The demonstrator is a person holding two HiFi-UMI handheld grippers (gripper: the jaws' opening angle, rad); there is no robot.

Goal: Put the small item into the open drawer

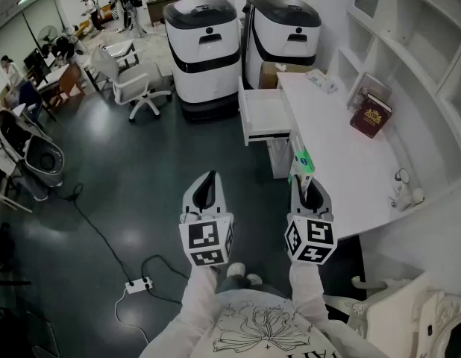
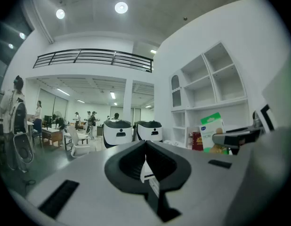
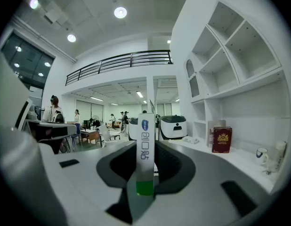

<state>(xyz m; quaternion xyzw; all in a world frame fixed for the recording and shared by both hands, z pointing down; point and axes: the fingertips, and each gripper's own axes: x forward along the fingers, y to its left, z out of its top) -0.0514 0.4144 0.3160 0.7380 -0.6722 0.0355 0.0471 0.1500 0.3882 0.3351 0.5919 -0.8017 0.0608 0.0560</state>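
The small item (image 1: 303, 161) is a flat white packet with a green band and blue print. It stands upright between the pads of my right gripper (image 1: 305, 179), which is shut on it beside the front edge of the white desk (image 1: 342, 170). In the right gripper view the packet (image 3: 145, 147) rises edge-on from the jaws of the right gripper (image 3: 146, 160). The open drawer (image 1: 264, 115) sticks out of the desk's left side, further ahead. My left gripper (image 1: 208, 182) hangs over the dark floor, its jaws shut and holding nothing (image 2: 145, 147). The packet (image 2: 212, 133) also shows in the left gripper view.
Two large white-and-black machines (image 1: 203, 51) (image 1: 283, 32) stand behind the drawer. A red book (image 1: 371, 115) leans on the desk by the shelves, and small white objects (image 1: 404, 192) sit at its right. An office chair (image 1: 135, 82) and a power strip (image 1: 137, 284) are on the floor.
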